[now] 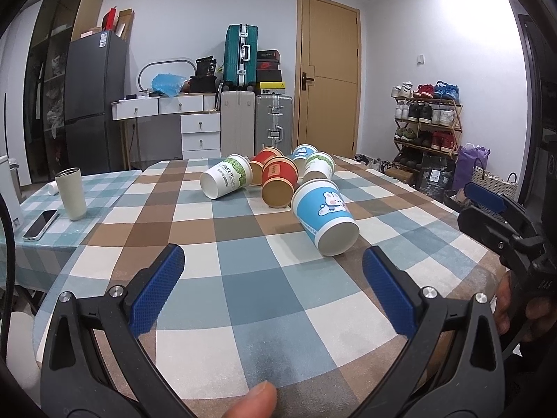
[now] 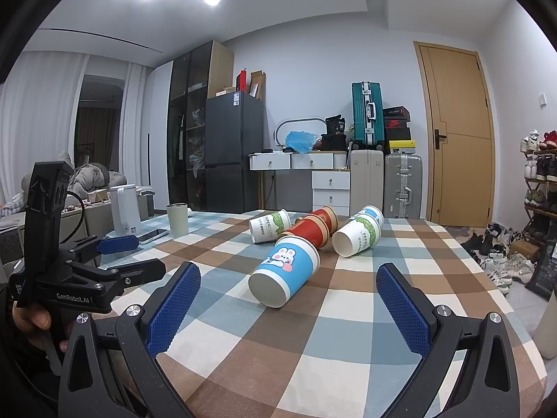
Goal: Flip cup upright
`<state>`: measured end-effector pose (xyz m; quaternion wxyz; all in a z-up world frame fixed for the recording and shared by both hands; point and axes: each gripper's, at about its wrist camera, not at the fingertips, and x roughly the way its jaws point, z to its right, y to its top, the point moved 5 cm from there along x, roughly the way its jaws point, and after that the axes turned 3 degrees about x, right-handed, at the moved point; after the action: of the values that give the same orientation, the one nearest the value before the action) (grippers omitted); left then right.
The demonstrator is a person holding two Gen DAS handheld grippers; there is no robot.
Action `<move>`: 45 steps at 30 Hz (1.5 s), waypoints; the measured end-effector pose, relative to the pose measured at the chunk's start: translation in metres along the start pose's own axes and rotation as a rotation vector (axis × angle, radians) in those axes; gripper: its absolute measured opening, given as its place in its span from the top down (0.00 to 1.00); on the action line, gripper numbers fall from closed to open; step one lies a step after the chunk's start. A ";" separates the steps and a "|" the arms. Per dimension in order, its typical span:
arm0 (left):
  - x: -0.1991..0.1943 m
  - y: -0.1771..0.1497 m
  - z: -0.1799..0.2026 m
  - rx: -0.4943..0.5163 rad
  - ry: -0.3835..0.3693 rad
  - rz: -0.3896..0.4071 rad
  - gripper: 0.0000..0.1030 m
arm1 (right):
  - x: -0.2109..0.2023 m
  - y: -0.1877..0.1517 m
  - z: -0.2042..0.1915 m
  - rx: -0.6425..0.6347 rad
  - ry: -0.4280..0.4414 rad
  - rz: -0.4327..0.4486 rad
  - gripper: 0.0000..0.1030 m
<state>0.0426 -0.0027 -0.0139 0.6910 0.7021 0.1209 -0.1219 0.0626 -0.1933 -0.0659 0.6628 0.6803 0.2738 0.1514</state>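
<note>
Several paper cups lie on their sides on the checked tablecloth (image 1: 243, 278). The nearest is a blue cup with a rabbit picture (image 1: 323, 221), its bottom toward me; it also shows in the right wrist view (image 2: 283, 270). Behind it lie red cups (image 1: 278, 181), green-print white cups (image 1: 226, 181) and another blue cup (image 1: 303, 153). My left gripper (image 1: 273, 261) is open and empty, just short of the rabbit cup and to its left. My right gripper (image 2: 289, 278) is open and empty, with the rabbit cup just ahead between its fingers' line.
A beige tumbler (image 1: 71, 193) and a phone (image 1: 40, 224) sit on the left table part. The right gripper shows at the left wrist view's right edge (image 1: 494, 216); the left gripper shows at the right wrist view's left (image 2: 115, 257). A shoe rack (image 1: 428, 122) stands beyond the table.
</note>
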 end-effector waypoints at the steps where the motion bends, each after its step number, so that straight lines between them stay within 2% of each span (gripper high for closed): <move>1: 0.000 0.000 0.000 -0.001 0.000 0.000 0.01 | 0.000 0.000 0.000 0.000 0.000 0.000 0.00; 36: -0.002 0.001 0.002 -0.010 -0.022 -0.017 0.01 | -0.002 0.003 0.001 -0.005 -0.002 0.003 0.00; 42: -0.002 0.002 0.003 -0.012 -0.025 -0.031 0.01 | -0.004 0.005 0.006 0.003 -0.020 -0.007 0.00; 45: -0.001 0.005 0.006 -0.007 -0.023 -0.039 0.01 | 0.001 0.003 0.011 0.012 -0.035 -0.045 0.00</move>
<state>0.0433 -0.0089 -0.0088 0.6924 0.6956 0.1271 -0.1430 0.0697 -0.2017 -0.0644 0.6668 0.6804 0.2783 0.1227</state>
